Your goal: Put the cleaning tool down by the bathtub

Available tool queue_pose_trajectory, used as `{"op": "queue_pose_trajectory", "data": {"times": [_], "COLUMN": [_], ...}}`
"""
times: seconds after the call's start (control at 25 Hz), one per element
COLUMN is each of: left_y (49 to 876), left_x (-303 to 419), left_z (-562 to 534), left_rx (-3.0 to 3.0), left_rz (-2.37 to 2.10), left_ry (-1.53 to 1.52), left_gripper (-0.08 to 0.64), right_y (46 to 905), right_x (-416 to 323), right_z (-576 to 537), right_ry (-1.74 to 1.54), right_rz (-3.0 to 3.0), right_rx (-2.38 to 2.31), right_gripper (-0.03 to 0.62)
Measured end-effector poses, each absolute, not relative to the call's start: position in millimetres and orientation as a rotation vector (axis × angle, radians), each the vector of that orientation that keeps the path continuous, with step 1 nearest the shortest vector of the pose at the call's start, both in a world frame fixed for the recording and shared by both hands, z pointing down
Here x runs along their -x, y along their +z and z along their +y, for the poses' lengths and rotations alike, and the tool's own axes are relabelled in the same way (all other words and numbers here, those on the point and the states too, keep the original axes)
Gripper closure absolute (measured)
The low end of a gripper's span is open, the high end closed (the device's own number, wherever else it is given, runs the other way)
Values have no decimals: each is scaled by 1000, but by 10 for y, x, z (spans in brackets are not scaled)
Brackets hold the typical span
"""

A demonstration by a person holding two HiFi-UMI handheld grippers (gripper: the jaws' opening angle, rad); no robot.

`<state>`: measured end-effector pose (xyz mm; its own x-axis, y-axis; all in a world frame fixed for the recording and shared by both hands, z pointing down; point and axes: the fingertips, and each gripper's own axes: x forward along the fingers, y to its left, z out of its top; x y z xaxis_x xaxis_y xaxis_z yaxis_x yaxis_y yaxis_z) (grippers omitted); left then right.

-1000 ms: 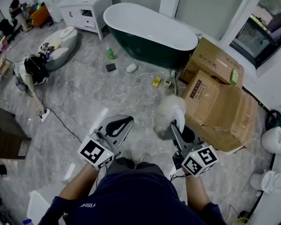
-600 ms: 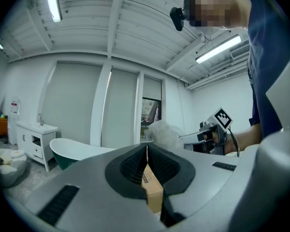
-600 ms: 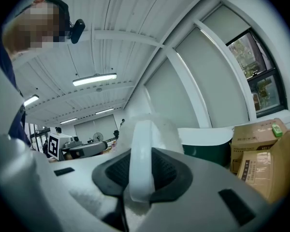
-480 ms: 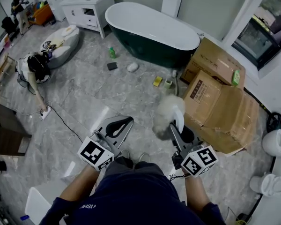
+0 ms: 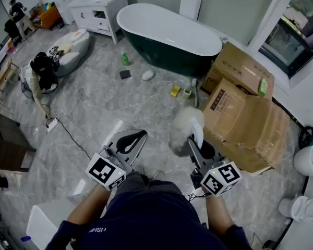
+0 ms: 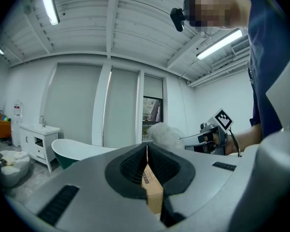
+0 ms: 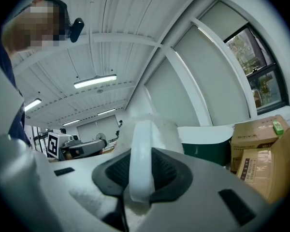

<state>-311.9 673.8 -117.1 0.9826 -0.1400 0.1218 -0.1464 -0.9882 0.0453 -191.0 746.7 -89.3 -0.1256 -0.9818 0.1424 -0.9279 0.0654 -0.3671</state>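
The cleaning tool (image 5: 184, 126) is a fluffy white duster with a white handle (image 7: 141, 156). My right gripper (image 5: 196, 139) is shut on that handle, and the fluffy head sticks out ahead of the jaws, over the floor. My left gripper (image 5: 129, 139) is held beside it at the left, shut, with nothing between its jaws. The bathtub (image 5: 169, 35), white inside and dark green outside, stands well ahead at the far side of the room. In the left gripper view the duster (image 6: 165, 135) and the bathtub (image 6: 82, 151) both show ahead.
Large cardboard boxes (image 5: 245, 113) stand at the right, close to the tub's end. Small items lie on the floor before the tub: a green bottle (image 5: 124, 59), a dark pad (image 5: 124, 74), a white object (image 5: 147, 75), a yellow sponge (image 5: 175, 90). A white vanity (image 5: 99, 9) and a crouching person (image 5: 40, 72) are at the left.
The grippers and the duster have barely shifted. The person at the far left has bent lower over the floor.
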Motion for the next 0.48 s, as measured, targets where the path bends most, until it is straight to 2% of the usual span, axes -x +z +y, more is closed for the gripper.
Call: {"op": "queue_pose_trajectory", "data": {"times": [0.48], "left_y": [-1127], "left_x": [2975], "left_z": [6625], "left_rx": [-3073], "left_rz": [-262], "left_ry": [175], "left_gripper": [528], "right_y": [-846], "right_x": [1666], "right_z": [7410], "right_ry": [-567], "right_rz": [2182], "right_rx": [1975], "right_gripper": [505]}}
